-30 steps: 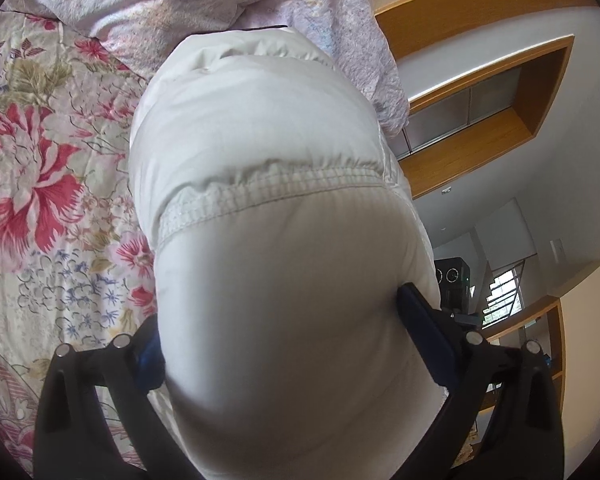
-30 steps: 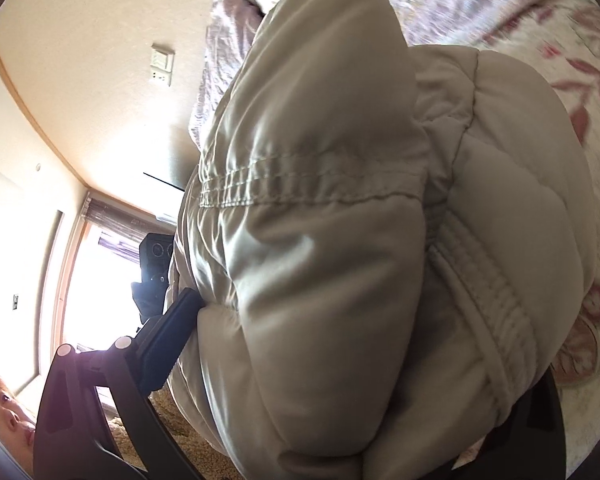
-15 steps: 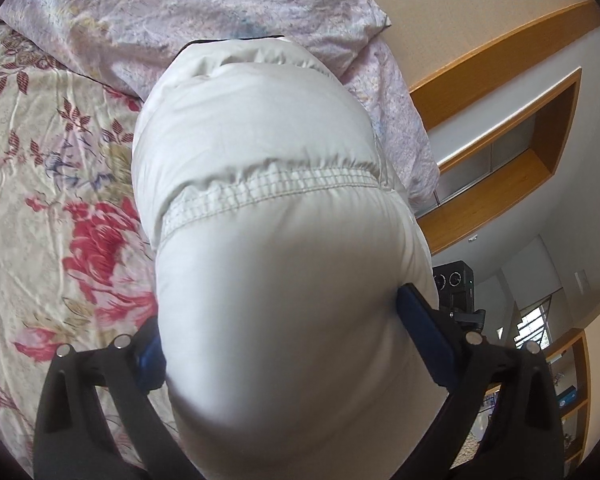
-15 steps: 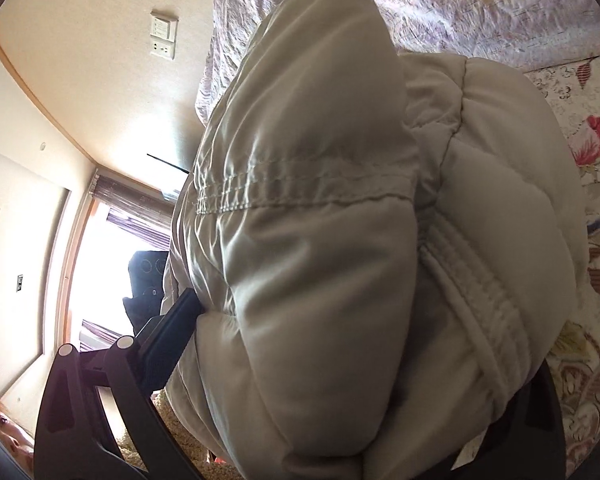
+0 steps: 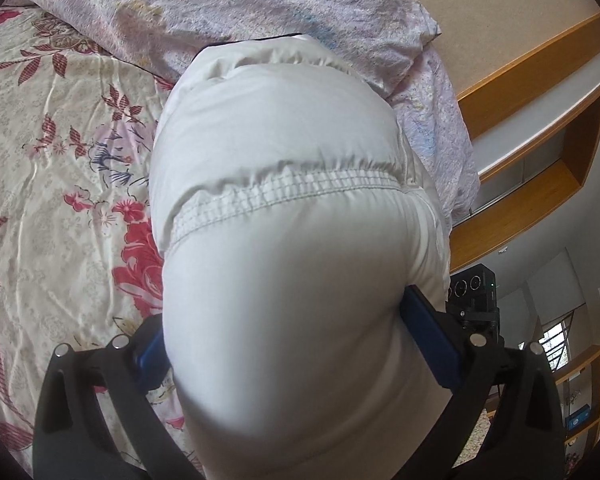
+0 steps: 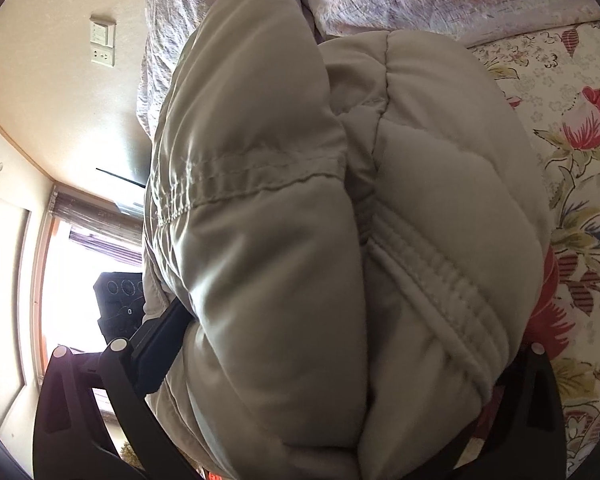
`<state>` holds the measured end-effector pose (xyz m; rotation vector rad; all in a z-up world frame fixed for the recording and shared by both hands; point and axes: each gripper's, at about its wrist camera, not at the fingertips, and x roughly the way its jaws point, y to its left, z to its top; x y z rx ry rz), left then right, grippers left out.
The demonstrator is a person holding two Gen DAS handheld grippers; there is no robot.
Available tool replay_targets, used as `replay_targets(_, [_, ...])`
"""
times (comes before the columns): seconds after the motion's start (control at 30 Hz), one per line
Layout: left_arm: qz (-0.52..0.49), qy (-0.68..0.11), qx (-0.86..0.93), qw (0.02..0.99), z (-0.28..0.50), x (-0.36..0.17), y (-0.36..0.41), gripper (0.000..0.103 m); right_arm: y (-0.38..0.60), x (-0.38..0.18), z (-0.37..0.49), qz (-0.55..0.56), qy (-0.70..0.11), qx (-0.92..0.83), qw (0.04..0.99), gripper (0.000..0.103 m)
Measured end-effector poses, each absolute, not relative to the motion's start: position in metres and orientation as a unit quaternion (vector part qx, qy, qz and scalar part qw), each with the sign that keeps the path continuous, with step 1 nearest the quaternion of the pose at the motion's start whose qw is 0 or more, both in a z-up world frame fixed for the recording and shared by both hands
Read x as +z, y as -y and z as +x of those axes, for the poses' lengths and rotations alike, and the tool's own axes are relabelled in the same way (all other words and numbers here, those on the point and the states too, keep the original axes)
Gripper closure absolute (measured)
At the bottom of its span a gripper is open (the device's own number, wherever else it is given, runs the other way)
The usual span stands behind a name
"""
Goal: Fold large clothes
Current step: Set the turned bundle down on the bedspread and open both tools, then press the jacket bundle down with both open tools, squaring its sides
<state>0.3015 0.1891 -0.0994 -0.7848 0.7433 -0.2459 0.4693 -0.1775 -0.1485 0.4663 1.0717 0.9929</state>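
This was a home bedroom: a bed under a floral bedspread (image 5: 60,168) with red blooms, a lilac patterned pillow (image 5: 260,12) at its head, cream walls with a light switch plate (image 6: 103,45), wood-trimmed ceiling recess (image 5: 548,160), and a bright curtained window (image 6: 84,264)

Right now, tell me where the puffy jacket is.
The puffy jacket fills both wrist views, bunched between the left gripper and right gripper, above the floral bedspread, near the pillow.

Right gripper (image 6: 336,360): finger at 4 o'clock mostly buried behind padded jacket (image 6: 340,240); jacket cut off at 6 o'clock, both views.
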Motion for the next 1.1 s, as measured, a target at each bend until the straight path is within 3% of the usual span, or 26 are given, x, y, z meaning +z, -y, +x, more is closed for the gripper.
replay_targets(0.27, [-0.355, -0.35, -0.065, 0.864, 0.289, -0.072, -0.191, 0.003, 0.211, -0.1, 0.433, 0.141, -0.44, 0.355, 0.812, 0.001])
replay_targets(0.5, [-0.236, -0.295, 0.018, 0.926, 0.255, -0.015, -0.182, 0.003, 0.234, -0.041, 0.398, 0.093, -0.349, 0.307, 0.88, 0.001])
replay_targets(0.63, [-0.159, -0.302, 0.04, 0.939, 0.25, -0.004, -0.155, 0.003, 0.189, -0.022, 0.375, 0.047, -0.314, 0.31, 0.896, 0.004])
replay_targets(0.73, [-0.125, -0.317, 0.045, 0.939, 0.256, -0.003, -0.138, 0.003, 0.139, -0.016, 0.374, -0.006, -0.294, 0.299, 0.908, 0.012])
replay_targets(0.8, [-0.11, -0.326, 0.054, 0.938, 0.263, -0.003, -0.132, 0.003, 0.12, -0.016, 0.373, -0.031, -0.288, 0.291, 0.912, 0.025])
replay_targets(1.0, [-0.072, -0.346, 0.074, 0.933, 0.287, -0.006, -0.117, 0.003, 0.097, -0.015, 0.372, -0.046, -0.271, 0.29, 0.917, 0.053])
replay_targets(1.1, [-0.049, -0.346, 0.087, 0.933, 0.296, -0.009, -0.112, 0.003, 0.088, -0.017, 0.38, -0.054, -0.262, 0.283, 0.921, 0.055])
